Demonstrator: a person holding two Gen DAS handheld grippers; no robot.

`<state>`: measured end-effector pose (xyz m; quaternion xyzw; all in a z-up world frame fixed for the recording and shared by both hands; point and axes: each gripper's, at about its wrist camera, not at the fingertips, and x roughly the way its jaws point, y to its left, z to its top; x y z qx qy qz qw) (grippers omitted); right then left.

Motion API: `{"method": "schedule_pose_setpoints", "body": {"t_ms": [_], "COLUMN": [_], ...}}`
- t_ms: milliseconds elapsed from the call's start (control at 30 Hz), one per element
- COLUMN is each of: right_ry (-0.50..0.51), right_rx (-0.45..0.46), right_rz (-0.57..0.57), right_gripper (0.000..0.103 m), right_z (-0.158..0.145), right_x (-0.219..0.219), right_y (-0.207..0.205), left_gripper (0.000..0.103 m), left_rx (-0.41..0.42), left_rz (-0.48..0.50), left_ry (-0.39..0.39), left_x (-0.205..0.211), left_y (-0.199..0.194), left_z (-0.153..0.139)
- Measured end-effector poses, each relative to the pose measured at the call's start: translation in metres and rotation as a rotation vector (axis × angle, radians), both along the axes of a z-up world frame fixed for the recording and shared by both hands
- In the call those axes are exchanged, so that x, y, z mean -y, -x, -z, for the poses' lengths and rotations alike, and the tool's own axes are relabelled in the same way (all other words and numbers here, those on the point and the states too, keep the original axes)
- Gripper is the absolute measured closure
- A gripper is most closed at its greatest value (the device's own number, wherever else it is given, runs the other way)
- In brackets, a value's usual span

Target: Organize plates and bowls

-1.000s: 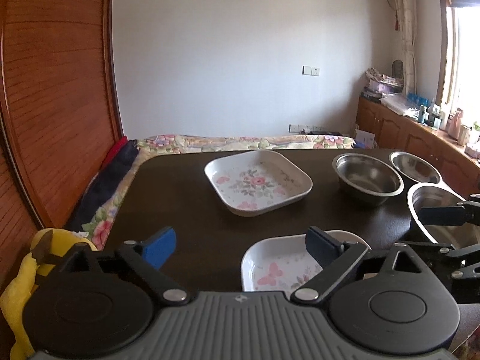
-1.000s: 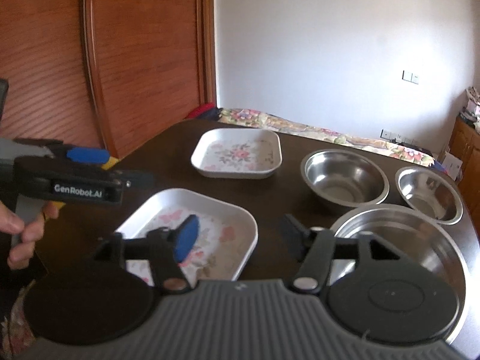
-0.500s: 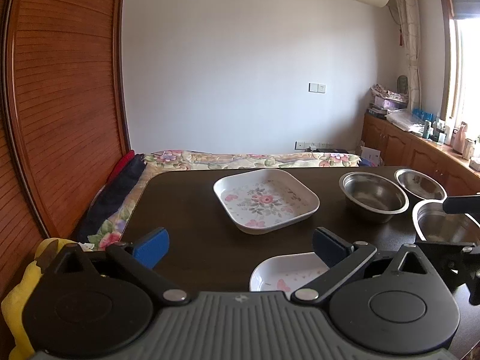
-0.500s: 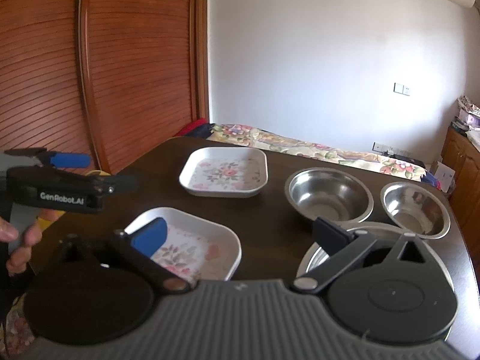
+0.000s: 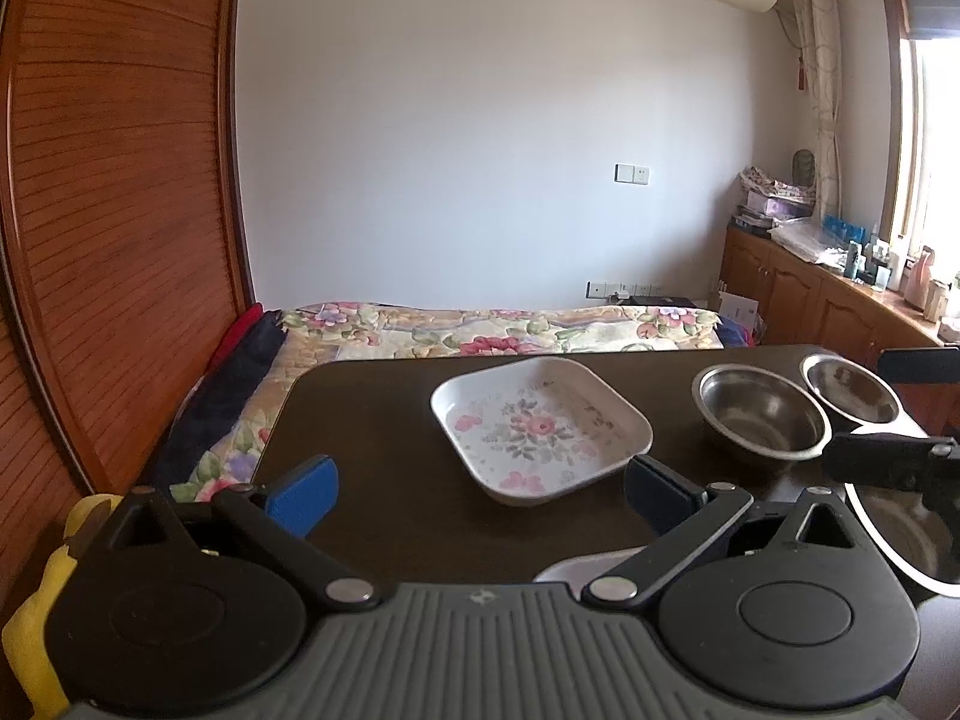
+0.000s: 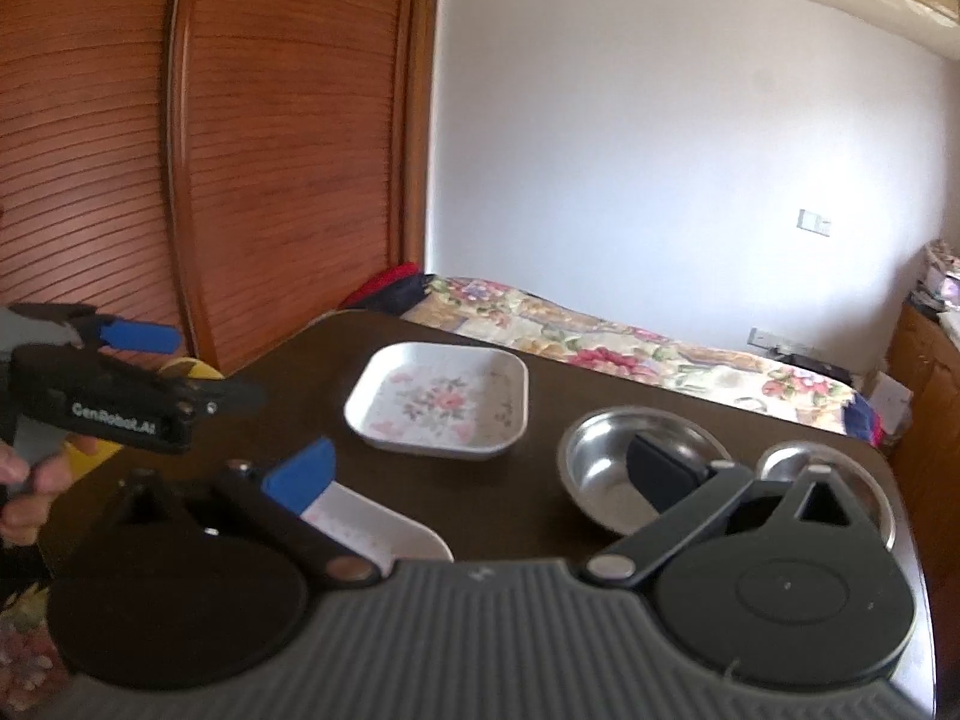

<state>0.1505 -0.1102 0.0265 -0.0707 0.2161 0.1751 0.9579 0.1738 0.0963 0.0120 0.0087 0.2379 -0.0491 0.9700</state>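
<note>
**Both grippers held above the worktop, jaws spread and empty**

Left wrist view: the left gripper [image 5: 480, 495] hangs over the dark worktop [image 5: 372, 420] with its jaws released, nothing between them. At 12 o'clock from it sits a flowered square plate [image 5: 540, 429]. A second plate [image 5: 585, 567] shows only as a pale sliver of rim at 5 o'clock, the rest hidden behind the gripper body. At 2 o'clock stands a steel bowl [image 5: 759, 414], with a smaller steel bowl [image 5: 849, 390] just beyond it, partly covered by the dark fingers of the right gripper. A large steel bowl [image 5: 900, 540] at 3 o'clock is cut off by the frame edge and that same gripper. A bed [image 5: 498, 327] lies beyond the worktop's far edge.

Right wrist view: somewhat blurred. The right gripper [image 6: 480, 474] also has its jaws released and empty. The flowered plate [image 6: 441, 399] lies at 12 o'clock; the nearer plate [image 6: 372, 525] is mostly hidden under the left finger. The right finger covers part of the middle bowl [image 6: 600, 468]; the small bowl [image 6: 786, 459] shows only its rim. The left gripper [image 6: 174, 369] sits at 9 o'clock in a hand [image 6: 24, 492] cut off by the frame.
</note>
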Motion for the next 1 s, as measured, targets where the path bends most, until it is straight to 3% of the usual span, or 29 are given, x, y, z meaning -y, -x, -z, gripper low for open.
{"method": "schedule_pose_setpoints", "body": {"t_ms": [600, 667, 733, 1000], "right_ry": [-0.081, -0.081, -0.079, -0.060], "right_rx": [-0.180, -0.190, -0.205, -0.255], "right_rz": [-0.099, -0.107, -0.116, -0.128], "right_gripper": [0.000, 0.003, 0.013, 0.028], "right_z": [-0.011, -0.010, -0.010, -0.008], "right_x": [0.001, 0.000, -0.002, -0.017], "right_y": [-0.096, -0.105, -0.114, -0.145], "left_gripper": [0.000, 0.000, 0.000, 0.002], "left_rx": [-0.089, -0.099, -0.109, -0.170], "left_rz": [-0.003, -0.008, -0.013, -0.025], "left_ry": [-0.014, -0.016, -0.017, -0.002], "left_x": [-0.008, -0.010, -0.011, -0.020], "left_y": [-0.082, -0.090, -0.098, -0.133], "left_z": [0.004, 0.005, 0.005, 0.008]}}
